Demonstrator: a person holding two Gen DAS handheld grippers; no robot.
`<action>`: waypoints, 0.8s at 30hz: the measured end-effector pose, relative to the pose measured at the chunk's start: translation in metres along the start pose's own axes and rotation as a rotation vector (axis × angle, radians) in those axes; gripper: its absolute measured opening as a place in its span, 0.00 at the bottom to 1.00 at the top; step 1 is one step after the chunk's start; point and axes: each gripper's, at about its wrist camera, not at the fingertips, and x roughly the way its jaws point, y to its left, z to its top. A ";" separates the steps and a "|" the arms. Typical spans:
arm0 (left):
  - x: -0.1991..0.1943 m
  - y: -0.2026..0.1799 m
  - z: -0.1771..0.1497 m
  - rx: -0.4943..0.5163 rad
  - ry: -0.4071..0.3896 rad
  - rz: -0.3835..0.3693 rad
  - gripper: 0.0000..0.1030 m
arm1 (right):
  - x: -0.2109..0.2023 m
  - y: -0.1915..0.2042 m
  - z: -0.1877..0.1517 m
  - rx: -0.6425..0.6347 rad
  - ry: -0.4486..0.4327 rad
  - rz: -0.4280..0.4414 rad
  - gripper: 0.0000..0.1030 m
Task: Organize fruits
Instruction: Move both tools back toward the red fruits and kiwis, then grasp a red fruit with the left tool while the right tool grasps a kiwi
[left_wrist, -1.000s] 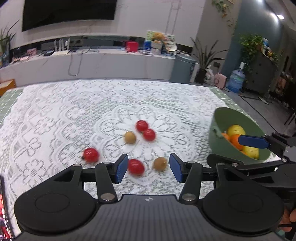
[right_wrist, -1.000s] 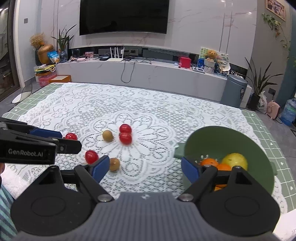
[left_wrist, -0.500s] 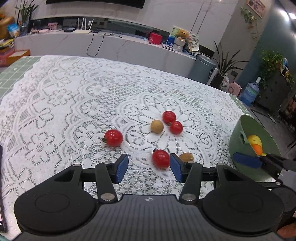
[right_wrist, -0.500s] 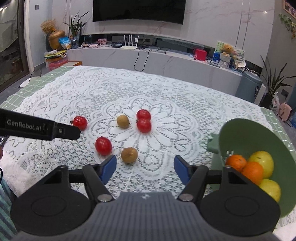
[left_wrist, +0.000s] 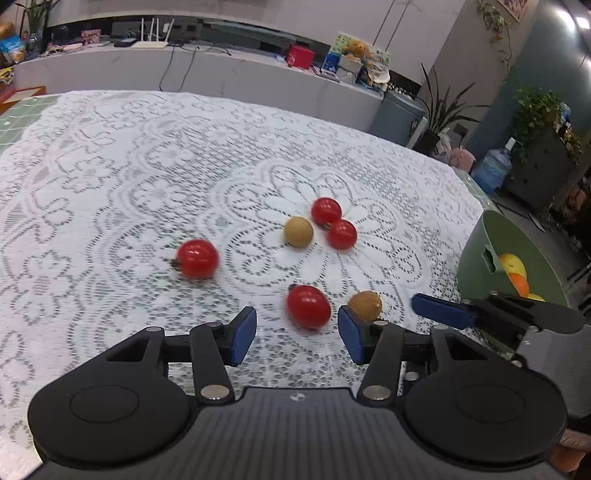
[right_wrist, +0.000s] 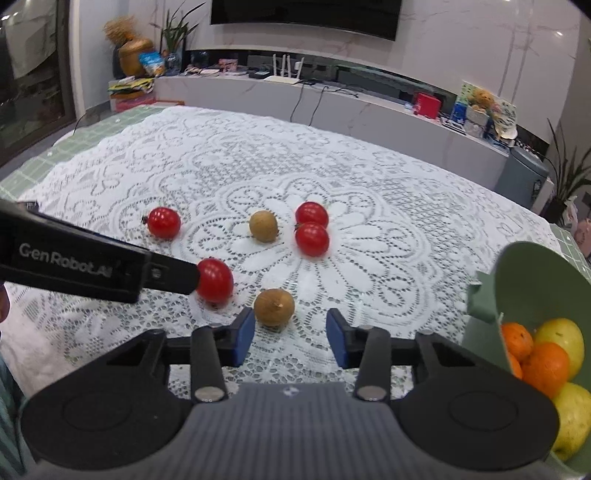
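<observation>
While oranges and yellow fruit are already gathered in the green bowl (right_wrist: 524, 273), four red tomatoes and two brown fruits are left on the lace-covered surface (left_wrist: 110, 177). The nearest tomato (left_wrist: 308, 306) is seen just ahead of the left tongs (left_wrist: 297, 334), half-open and closing, untouched. The near brown fruit (right_wrist: 274, 307) is framed just ahead of the closing right tongs (right_wrist: 290, 339), nothing gripped.

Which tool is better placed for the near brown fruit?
Right. The brown fruit sits just ahead of the right tool, whose jaws are closing; the left tool lines up on a tomato instead.
</observation>
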 end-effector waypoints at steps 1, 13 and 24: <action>0.003 -0.001 0.000 -0.001 0.006 -0.001 0.55 | 0.002 0.000 0.000 -0.003 0.001 0.005 0.38; 0.026 -0.005 0.007 -0.009 0.050 0.002 0.41 | 0.019 -0.001 -0.001 -0.029 -0.002 0.044 0.32; 0.037 -0.008 0.012 -0.022 0.069 -0.007 0.37 | 0.028 -0.001 0.003 -0.025 -0.002 0.071 0.24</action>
